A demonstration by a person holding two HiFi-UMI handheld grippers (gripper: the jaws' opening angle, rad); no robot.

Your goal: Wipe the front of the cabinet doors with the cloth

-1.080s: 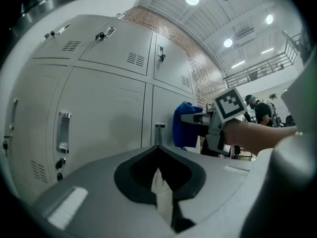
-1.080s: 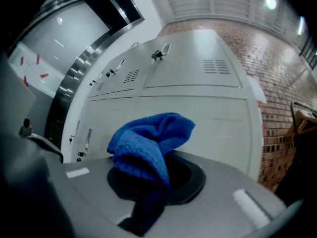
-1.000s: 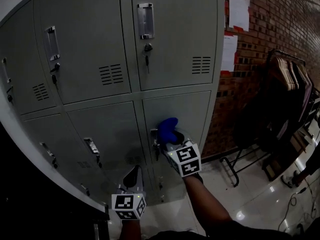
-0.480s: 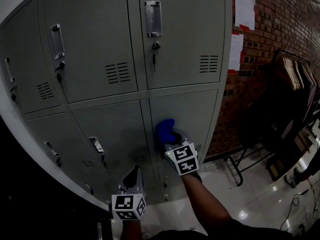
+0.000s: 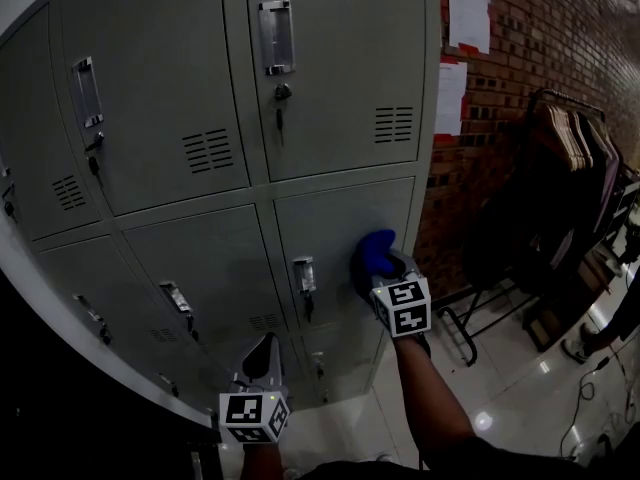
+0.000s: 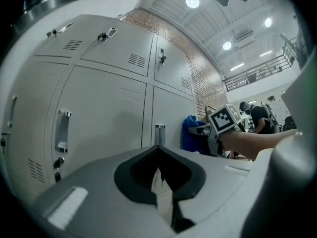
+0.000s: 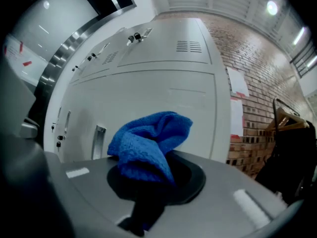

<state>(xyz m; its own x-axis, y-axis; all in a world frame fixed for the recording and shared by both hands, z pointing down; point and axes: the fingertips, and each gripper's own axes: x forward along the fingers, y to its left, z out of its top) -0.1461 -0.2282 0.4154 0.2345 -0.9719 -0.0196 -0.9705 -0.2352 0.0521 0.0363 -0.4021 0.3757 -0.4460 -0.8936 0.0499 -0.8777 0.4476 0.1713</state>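
- Right gripper [image 5: 388, 271]: jaws clamped on crumpled blue terry cloth [image 5: 374, 252].
- Cloth against lower-right grey metal cabinet door [image 5: 335, 218], right of its handle [image 5: 304, 274].
- Left gripper [image 5: 264, 353]: jaws closed, empty, low near the cabinet.

We saw a brick wall [image 5: 530, 78] on the right, with two sheets of paper [image 5: 468, 10] stuck to it, one above the other. Before it stood a black clothes rack [image 5: 480, 323] carrying wooden hangers [image 5: 572, 133] and dark garments [image 5: 530, 233]. The pale floor [image 5: 500, 398] shone with reflections. Overhead we noted round ceiling lights [image 6: 192, 1] and a balcony railing [image 6: 257, 73].
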